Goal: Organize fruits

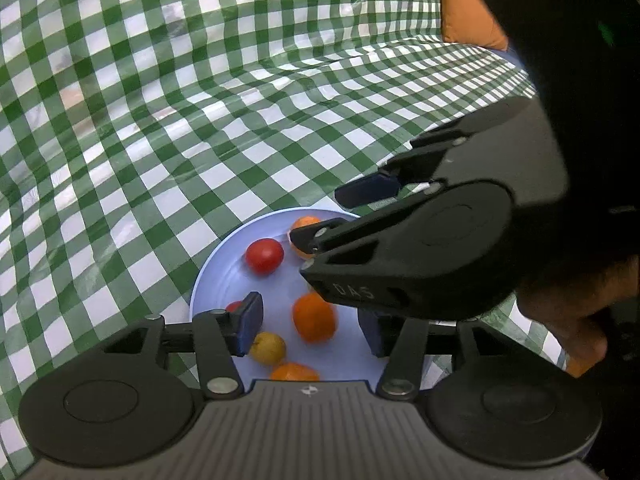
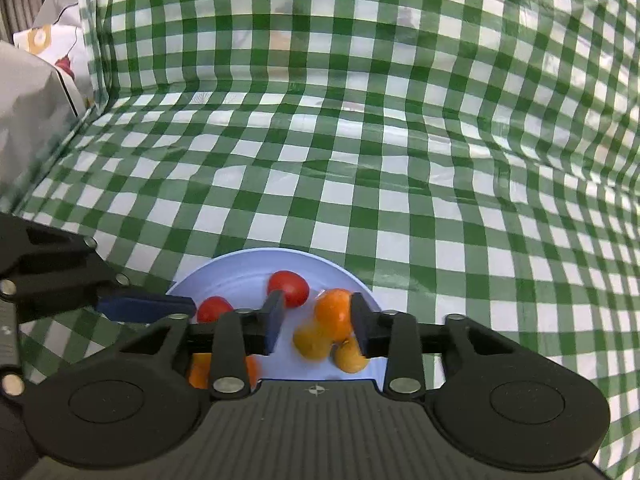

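A pale blue plate (image 1: 216,264) (image 2: 224,268) on the green checked cloth holds several small fruits: red tomatoes (image 1: 264,255) (image 2: 289,287), an orange fruit (image 1: 314,317) (image 2: 333,312), a yellow one (image 1: 268,347) and orange ones at the near edge (image 1: 295,372). My left gripper (image 1: 310,328) is open over the plate with the orange fruit between its pads, apart from them. My right gripper (image 2: 316,324) is open over the same plate; orange and yellow fruits (image 2: 312,342) lie blurred between its pads. The right gripper crosses the left wrist view (image 1: 400,256).
The green and white checked cloth (image 2: 360,160) covers the table and rises behind it. An orange object (image 1: 468,8) stands at the far right. Grey and patterned fabric (image 2: 36,92) lies at the left edge. A hand (image 1: 572,320) holds the right gripper.
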`<state>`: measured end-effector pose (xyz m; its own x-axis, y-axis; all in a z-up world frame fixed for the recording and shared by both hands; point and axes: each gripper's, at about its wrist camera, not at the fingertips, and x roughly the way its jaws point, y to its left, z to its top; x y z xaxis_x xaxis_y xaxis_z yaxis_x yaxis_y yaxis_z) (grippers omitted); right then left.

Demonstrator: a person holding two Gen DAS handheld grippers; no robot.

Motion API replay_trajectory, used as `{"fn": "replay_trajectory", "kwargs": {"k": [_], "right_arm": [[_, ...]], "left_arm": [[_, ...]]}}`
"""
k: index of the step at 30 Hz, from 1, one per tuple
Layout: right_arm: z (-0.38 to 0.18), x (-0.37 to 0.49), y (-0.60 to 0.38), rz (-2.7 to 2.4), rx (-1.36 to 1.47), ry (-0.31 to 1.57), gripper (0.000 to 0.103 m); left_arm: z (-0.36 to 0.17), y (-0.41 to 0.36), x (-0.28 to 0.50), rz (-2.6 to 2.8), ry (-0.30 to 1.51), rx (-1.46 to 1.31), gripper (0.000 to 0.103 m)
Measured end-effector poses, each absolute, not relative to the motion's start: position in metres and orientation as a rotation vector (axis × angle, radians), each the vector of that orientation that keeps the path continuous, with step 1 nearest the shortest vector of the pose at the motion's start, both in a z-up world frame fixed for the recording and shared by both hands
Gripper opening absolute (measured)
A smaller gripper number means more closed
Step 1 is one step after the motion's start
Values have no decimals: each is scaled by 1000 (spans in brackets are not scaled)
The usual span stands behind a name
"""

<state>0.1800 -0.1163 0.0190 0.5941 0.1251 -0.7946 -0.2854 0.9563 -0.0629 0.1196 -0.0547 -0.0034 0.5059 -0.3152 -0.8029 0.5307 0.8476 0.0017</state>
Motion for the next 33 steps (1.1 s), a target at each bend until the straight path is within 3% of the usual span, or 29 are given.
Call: {"fn": "replay_trajectory", "kwargs": {"k": [6, 8, 13, 17, 19, 22, 33], "right_arm": [[24, 185, -114, 213, -174, 874, 45], [32, 179, -113, 208, -160, 823, 48], [56, 151, -110, 181, -167, 697, 79], [75, 111, -125, 127, -121, 626, 102], [81, 86, -137, 121, -99, 592, 102], [80, 50, -152, 77, -92, 541, 102], [39, 5, -157, -10, -43, 550, 102]], "left_arm": [[4, -40, 110, -451, 886, 217, 61], [12, -34, 100, -410, 853, 197, 71], [30, -25, 54, -300, 740, 176, 84], [39, -24, 10, -191, 691, 157, 88], [41, -24, -6, -163, 687, 137, 89], [45, -16, -25, -108, 689, 41, 101], [34, -4, -40, -11, 744, -49, 102]]}}
